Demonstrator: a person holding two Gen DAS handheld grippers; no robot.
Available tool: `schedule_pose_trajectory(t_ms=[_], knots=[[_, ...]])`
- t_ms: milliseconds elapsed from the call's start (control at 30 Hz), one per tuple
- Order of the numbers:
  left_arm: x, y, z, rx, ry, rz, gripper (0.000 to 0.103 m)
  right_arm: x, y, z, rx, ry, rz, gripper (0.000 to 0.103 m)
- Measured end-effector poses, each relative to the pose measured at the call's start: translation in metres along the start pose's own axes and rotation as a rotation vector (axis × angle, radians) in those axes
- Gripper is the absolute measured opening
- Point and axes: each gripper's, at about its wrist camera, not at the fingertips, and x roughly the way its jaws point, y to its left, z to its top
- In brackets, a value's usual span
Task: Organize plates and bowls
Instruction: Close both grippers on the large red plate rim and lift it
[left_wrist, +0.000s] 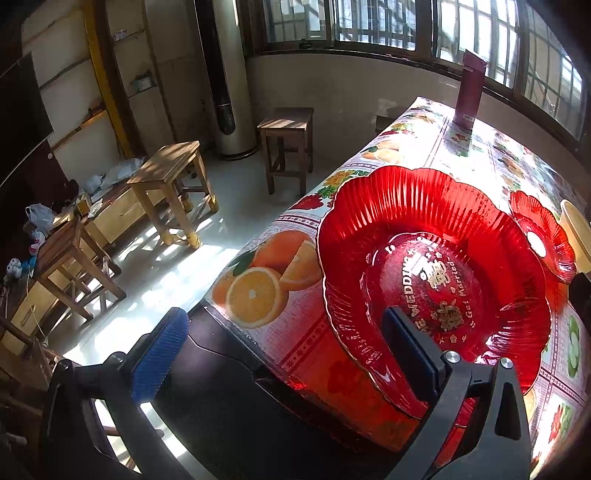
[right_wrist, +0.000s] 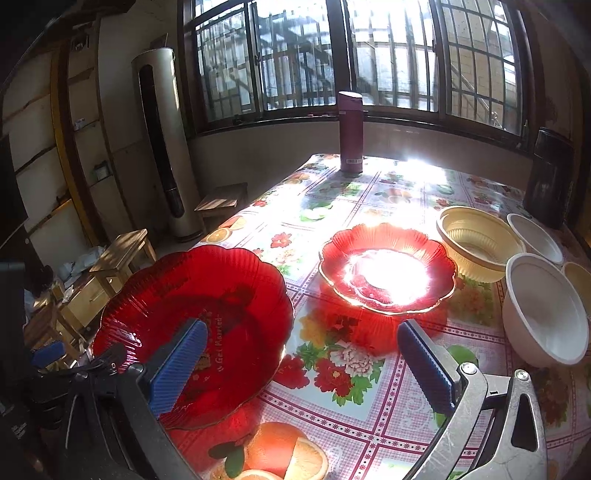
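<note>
A large red scalloped plate (left_wrist: 436, 266) with gold wedding lettering lies at the table's left edge, its rim reaching past the edge. My left gripper (left_wrist: 284, 354) is open: one finger lies over the plate's near side, the other hangs off the table, and the rim lies between them. In the right wrist view the same plate (right_wrist: 207, 317) is at the left. A smaller red plate (right_wrist: 388, 273) glares in the sun at the centre. My right gripper (right_wrist: 303, 369) is open above the cloth, its left finger over the large plate. A cream bowl (right_wrist: 476, 243) and white bowls (right_wrist: 543, 317) stand at the right.
The table (right_wrist: 369, 406) wears a glossy fruit-and-flower cloth. A maroon flask (right_wrist: 351, 133) stands at the far edge and a dark cylinder (right_wrist: 550, 177) at the far right. Wooden stools (left_wrist: 170, 177) and a tall standing unit (right_wrist: 162, 140) are on the floor to the left.
</note>
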Motion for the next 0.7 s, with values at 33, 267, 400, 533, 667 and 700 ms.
schedule_pose_trajectory(t_ms=[33, 267, 400, 533, 667, 700], knots=[[0.002, 0.0, 0.0, -0.001, 0.006, -0.001, 0.103, 0.002, 0.0, 0.0, 0.0, 0.008, 0.0, 0.102], [0.017, -0.003, -0.001, -0.007, 0.088, -0.015, 0.103, 0.021, 0.002, -0.002, 0.01, 0.071, -0.008, 0.102], [0.02, -0.009, 0.0, 0.008, 0.115, -0.02, 0.103, 0.03, 0.007, -0.002, 0.004, 0.104, -0.018, 0.102], [0.022, -0.014, 0.0, 0.021, 0.133, -0.027, 0.092, 0.039, 0.009, -0.003, 0.018, 0.139, -0.018, 0.096], [0.022, -0.017, 0.001, 0.03, 0.137, -0.049, 0.079, 0.053, 0.008, -0.008, 0.044, 0.217, 0.004, 0.073], [0.021, -0.019, 0.001, 0.038, 0.129, -0.048, 0.076, 0.057, 0.007, -0.01, 0.055, 0.239, 0.012, 0.064]])
